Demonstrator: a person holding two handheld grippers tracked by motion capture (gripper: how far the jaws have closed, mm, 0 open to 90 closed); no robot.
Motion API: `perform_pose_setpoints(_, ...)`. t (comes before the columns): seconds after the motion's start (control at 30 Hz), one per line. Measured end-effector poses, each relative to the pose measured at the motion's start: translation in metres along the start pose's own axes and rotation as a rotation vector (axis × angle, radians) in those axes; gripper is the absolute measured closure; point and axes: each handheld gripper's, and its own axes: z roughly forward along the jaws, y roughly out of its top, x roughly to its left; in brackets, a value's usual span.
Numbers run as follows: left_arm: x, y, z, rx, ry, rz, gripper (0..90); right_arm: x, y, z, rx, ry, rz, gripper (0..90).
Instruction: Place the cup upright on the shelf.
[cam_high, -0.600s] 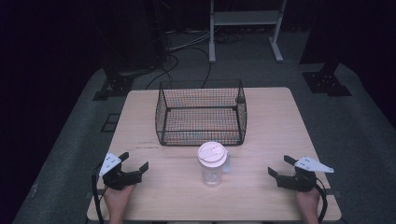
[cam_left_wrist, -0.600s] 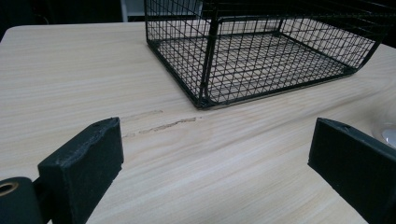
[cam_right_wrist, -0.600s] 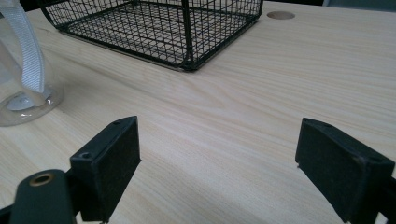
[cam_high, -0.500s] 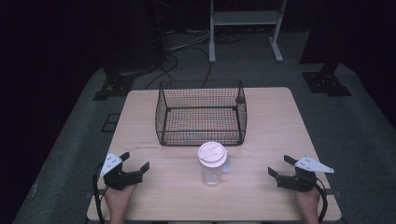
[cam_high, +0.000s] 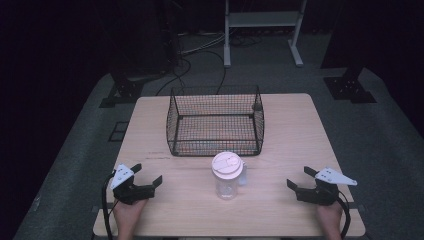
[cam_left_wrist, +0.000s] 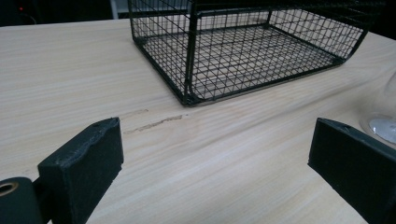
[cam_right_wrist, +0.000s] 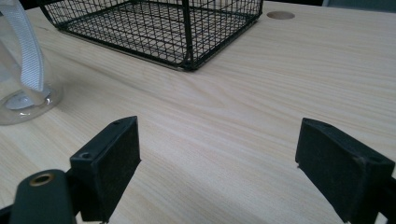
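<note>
Clear bottle, one; wire basket, one.

1. Clear plastic bottle with white lid and white strap: upright, closed.
2. Standing on the table, just in front of the black wire basket, apart from it.
3. Untouched.

Dim bg, table lit (soft shadows)
</note>
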Motion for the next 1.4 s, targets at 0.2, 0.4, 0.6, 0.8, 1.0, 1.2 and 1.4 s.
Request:
perform_pose_setpoints(0.2, -0.013, 0.01, 0.004, -0.011, -0.042, 0.029, 2.2, 0.001, 0.0, 0.001, 0.006, -0.002, -0.004, 12.9)
perform_pose_setpoints(0.4, -0.022, 0.019, 0.01, -0.002, -0.075, 0.073, 2.2, 0.001, 0.0, 0.001, 0.009, -0.004, -0.008, 12.9)
perform_pose_setpoints(0.6, -0.035, 0.033, 0.015, 0.004, -0.118, 0.118, 2.2, 0.0, 0.0, 0.001, 0.008, -0.001, -0.005, 12.9)
perform_pose_setpoints(0.8, -0.044, 0.045, 0.017, 0.006, -0.16, 0.136, 2.0, 0.0, 0.0, 0.001, 0.008, 0.0, -0.007, 12.9)
perform_pose_setpoints(1.0, -0.05, 0.056, 0.018, 0.006, -0.214, 0.139, 1.5, 0.0, 0.0, 0.001, 0.008, 0.0, -0.006, 12.9)
perform_pose_setpoints(1.2, -0.059, 0.065, 0.018, 0.02, -0.257, 0.175, 1.5, 0.0, 0.0, 0.001, 0.006, 0.004, -0.003, 12.9)
perform_pose_setpoints(1.4, -0.07, 0.073, 0.018, 0.047, -0.312, 0.216, 1.5, 0.0, 0.0, 0.001, 0.005, 0.005, -0.003, 12.9)
